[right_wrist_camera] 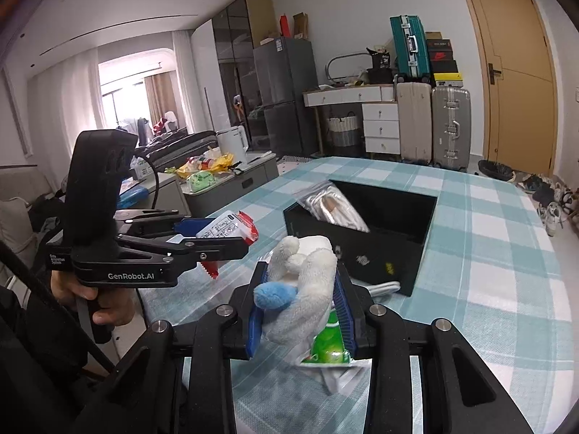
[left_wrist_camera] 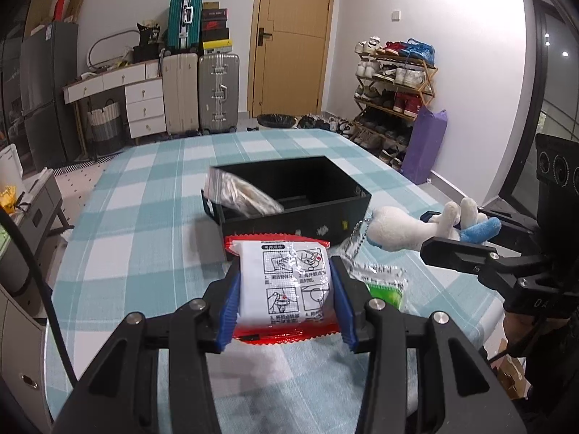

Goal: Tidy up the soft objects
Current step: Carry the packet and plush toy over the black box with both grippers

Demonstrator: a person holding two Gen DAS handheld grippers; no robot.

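Checked cloth is covering the tabletop, and the black box is sitting mid-frame, straight ahead of both tools. My left tool is clamping a red-edged packet just short of the box's near wall. My right tool is gripping the white plush, with the box lying up and to the right.

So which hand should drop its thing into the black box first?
Probably the left gripper: its red-and-white packet sits straight in front of the black box. The right gripper holds the white plush toy off to the box's side.
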